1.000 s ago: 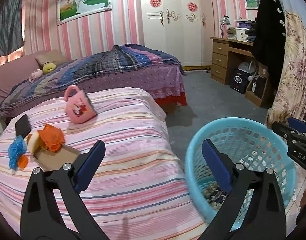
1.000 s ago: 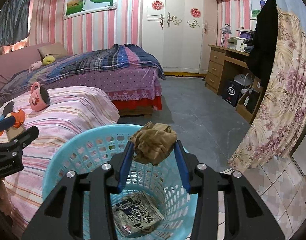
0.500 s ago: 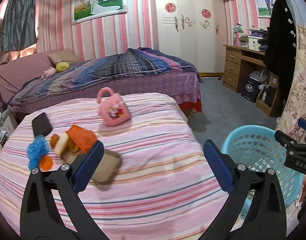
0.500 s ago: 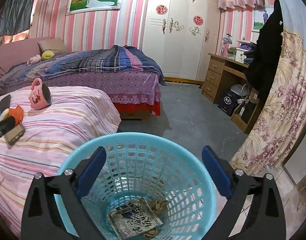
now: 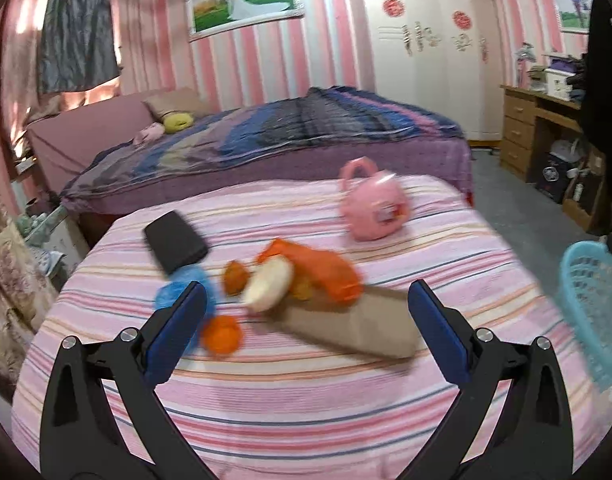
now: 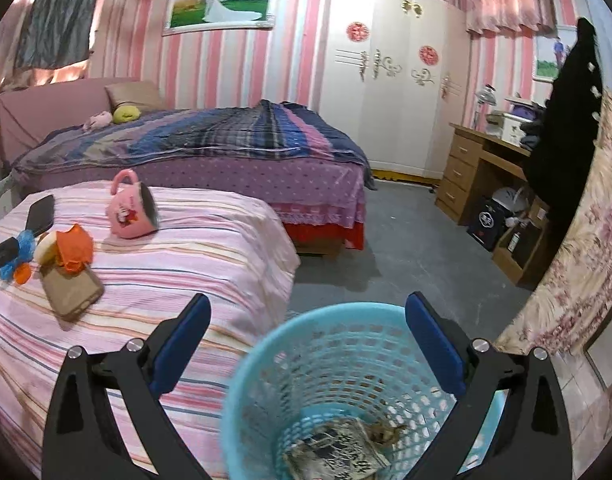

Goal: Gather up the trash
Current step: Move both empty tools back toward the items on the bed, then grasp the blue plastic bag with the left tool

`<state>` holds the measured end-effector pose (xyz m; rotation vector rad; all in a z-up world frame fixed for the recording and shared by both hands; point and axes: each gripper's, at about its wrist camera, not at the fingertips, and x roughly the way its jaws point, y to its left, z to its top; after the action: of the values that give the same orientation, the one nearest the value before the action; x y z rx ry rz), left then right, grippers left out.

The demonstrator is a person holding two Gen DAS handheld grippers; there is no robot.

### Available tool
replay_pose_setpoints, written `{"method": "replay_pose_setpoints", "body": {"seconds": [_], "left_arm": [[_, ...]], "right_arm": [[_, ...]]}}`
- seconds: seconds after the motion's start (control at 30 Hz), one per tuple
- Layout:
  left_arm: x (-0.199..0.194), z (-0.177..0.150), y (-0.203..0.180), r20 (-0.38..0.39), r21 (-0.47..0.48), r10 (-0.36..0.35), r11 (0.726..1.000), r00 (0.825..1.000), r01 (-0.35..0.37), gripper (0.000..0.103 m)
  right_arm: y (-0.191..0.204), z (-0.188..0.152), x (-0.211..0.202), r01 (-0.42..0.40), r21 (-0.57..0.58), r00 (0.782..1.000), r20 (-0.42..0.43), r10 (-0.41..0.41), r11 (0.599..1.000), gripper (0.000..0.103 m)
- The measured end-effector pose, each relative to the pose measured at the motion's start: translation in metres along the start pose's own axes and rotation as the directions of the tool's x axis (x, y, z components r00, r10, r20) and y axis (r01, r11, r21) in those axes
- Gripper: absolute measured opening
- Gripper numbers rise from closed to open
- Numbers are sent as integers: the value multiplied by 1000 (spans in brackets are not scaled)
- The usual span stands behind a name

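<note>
Two black plastic grippers are seen, left (image 5: 306, 320) and right (image 6: 307, 336), each fitted with blue finger pads (image 5: 174, 336) and silver screws (image 5: 128, 335).

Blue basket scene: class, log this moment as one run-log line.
right gripper: open, empty, over blue basket | crumpled paper: in basket | left gripper: open, facing bed clutter

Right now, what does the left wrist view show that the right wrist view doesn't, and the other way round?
Only the left wrist view: the left gripper with open, empty jaws, aimed at the pile on the striped bed.

Only the right wrist view: the right gripper with open, empty jaws above the basket, and a printed wrapper and brown wad at its bottom.

Both: the pink mug, black phone, orange peel, tan pouch and blue scrap; the left view catches only the basket's edge.
</note>
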<state>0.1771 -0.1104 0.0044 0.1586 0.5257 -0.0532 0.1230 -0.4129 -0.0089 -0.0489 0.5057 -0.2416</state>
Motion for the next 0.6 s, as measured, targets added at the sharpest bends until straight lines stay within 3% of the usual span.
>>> {"method": "replay_pose_setpoints", "body": {"seconds": [0.33,0.5,0.6], "left_arm": [[54,-28,79,-111,-51,86,994,990,-92,97],[72,-34,108,-173,-125,20,991,985,-42,97],[79,-33,122,-179,-154,15,987,984,-43,97]], "right_arm": [[53,6,16,-53,-33,998,-34,52,998,96],[77,10,26,-94,-31,994,-50,92,995,96],[97,13,33,-120,-39,991,-62,117,992,96]]}}
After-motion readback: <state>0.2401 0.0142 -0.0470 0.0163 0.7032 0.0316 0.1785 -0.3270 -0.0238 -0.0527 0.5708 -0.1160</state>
